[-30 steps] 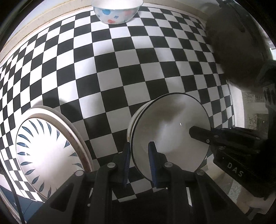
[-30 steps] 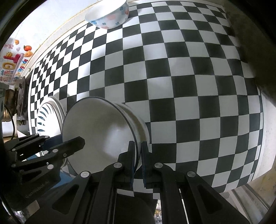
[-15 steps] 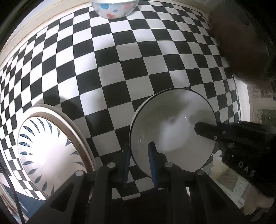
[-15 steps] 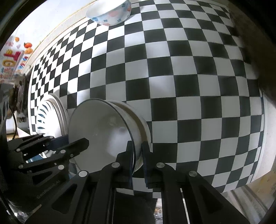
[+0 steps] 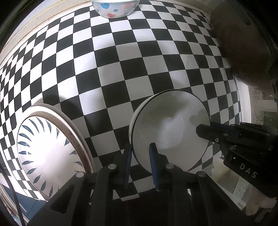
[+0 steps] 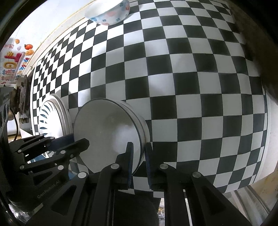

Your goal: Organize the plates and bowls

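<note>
Right tool (image 6: 138,157) jaws opening now, easing off the white bowl (image 6: 111,132) rim between them.
Left tool (image 5: 139,157) clamps the opposite rim; bowl near the bench (image 5: 121,73) edge, patterned plate (image 5: 50,149) beside, open checkered room beyond.

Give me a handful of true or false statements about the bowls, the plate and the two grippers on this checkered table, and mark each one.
1. Both grippers straddle the rim of the same white bowl. True.
2. The flowered bowl sits nested inside the white bowl. False: it stands alone at the far edge of the checkered cloth.
3. The blue-leaf plate lies left of the white bowl in the left wrist view. True.
4. The right gripper holds the plate. False: its jaws are opening around the white bowl's wall.
5. The left gripper is wide open and empty. False: it is shut on the bowl's rim.
</note>
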Demonstrator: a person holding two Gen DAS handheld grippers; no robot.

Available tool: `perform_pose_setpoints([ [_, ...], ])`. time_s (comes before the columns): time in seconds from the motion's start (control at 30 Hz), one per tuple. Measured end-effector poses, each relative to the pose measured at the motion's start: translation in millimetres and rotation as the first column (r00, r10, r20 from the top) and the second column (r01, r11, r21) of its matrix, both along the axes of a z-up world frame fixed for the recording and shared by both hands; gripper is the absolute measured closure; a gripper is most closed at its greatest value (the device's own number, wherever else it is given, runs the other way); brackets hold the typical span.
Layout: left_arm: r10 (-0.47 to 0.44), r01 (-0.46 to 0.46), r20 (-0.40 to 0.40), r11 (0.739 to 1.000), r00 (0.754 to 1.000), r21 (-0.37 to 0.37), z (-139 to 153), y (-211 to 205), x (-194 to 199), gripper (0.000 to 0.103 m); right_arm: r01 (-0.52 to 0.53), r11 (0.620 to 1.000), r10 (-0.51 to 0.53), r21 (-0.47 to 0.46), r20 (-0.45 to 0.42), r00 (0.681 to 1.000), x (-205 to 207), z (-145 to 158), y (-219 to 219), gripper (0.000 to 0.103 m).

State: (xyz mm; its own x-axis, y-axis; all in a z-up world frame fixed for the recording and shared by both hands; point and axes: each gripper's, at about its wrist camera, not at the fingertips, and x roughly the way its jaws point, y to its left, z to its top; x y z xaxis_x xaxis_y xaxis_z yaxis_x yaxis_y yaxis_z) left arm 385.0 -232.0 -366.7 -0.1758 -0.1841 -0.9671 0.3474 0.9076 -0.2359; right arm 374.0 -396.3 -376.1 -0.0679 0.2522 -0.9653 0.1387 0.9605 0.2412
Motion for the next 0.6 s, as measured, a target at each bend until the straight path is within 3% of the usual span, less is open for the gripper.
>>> perform_pose_setpoints([
  [0.3, 0.007, -0.007, 0.033, 1.0, 0.999, 0.0, 13.3, 3.0, -0.9, 0.085, -0.015, 1.0, 0.015, -0.004, -0.009, 1.0, -0.2, -2.6, 7.9, 0.087],
  [0.6, 0.06, -0.058, 0.15, 0.998, 0.987, -0.021, 61.3, 20.6, 19.1, 0.084, -0.01, 1.0, 0.01, -0.001, 0.026, 1.0, 7.1, 20.5, -1.3, 0.087],
])
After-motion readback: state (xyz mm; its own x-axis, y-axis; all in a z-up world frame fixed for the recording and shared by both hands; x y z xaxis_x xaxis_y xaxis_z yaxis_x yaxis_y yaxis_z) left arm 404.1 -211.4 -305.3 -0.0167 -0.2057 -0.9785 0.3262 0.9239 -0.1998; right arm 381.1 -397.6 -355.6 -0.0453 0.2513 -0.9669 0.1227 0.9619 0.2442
